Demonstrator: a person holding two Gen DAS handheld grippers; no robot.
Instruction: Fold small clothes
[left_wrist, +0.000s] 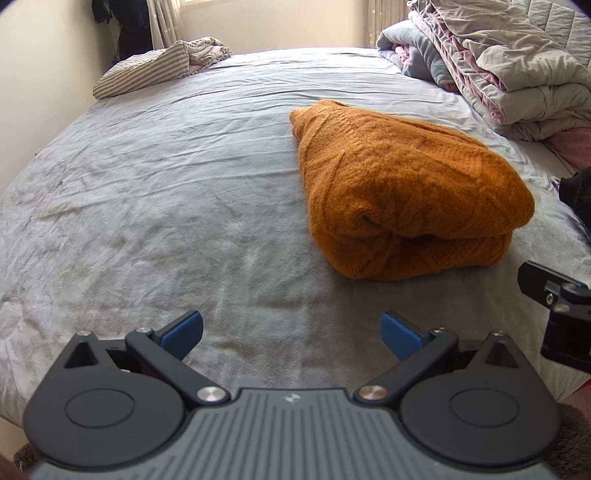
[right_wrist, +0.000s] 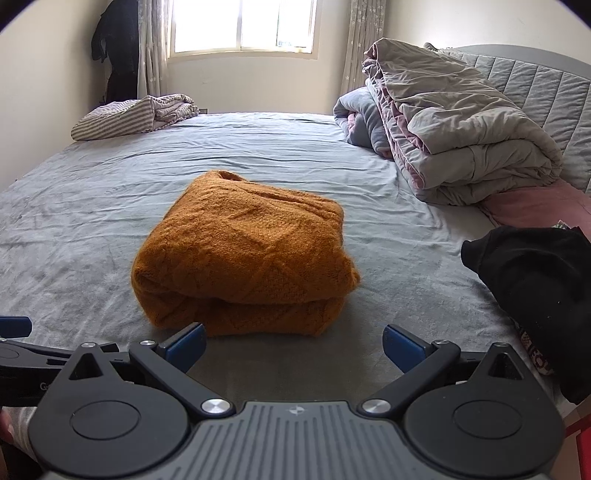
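With my left gripper (left_wrist: 291, 334) and right gripper (right_wrist: 294, 345) both spread wide and empty, the folded orange sweater (right_wrist: 240, 251) rests on the grey bedsheet (right_wrist: 92, 206) ahead, where, in my judgement, a careless pad could snag the loose knit and unfold it.

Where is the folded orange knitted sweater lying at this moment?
The folded orange knitted sweater lies on the grey bedsheet, just ahead of the open right gripper, left of a black garment.
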